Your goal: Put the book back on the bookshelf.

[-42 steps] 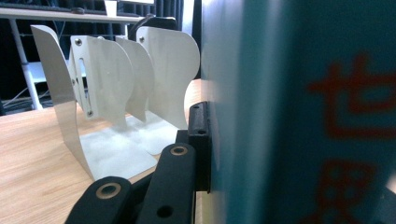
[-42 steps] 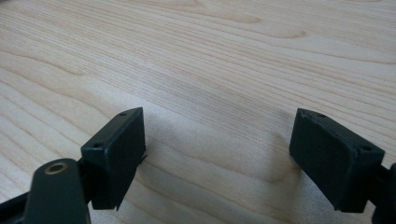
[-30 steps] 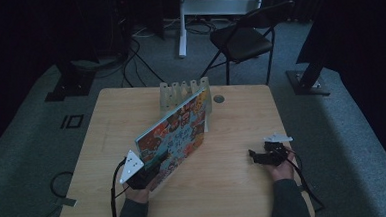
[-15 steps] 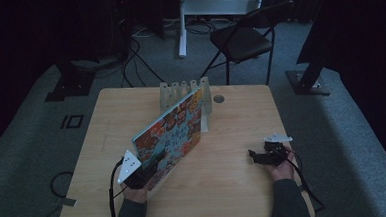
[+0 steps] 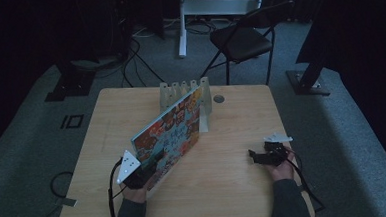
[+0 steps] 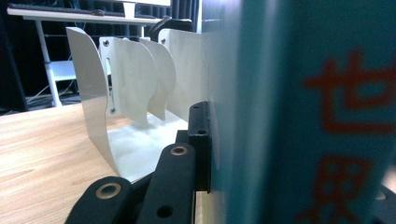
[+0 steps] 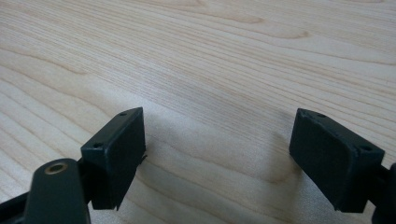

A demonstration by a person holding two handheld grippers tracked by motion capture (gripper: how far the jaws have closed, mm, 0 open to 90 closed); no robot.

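A colourful picture book [image 5: 174, 129] stands on its long edge, tilted, running from the table's near left toward a white slotted rack [image 5: 182, 91] at the back. Its far end sits among the rack's dividers [image 6: 126, 79]. My left gripper [image 5: 144, 171] is shut on the book's near end. In the left gripper view one black pad [image 6: 200, 140] presses flat against the teal cover [image 6: 303, 116]. My right gripper [image 5: 256, 156] rests low over the table at the near right, open, with only bare wood between its pads [image 7: 116, 154].
The wooden table [image 5: 235, 196] has a small round grommet [image 5: 218, 99] near the rack. A folding chair [image 5: 242, 38] and a white desk frame [image 5: 215, 7] stand behind the table. Cables trail off the near edge from both grippers.
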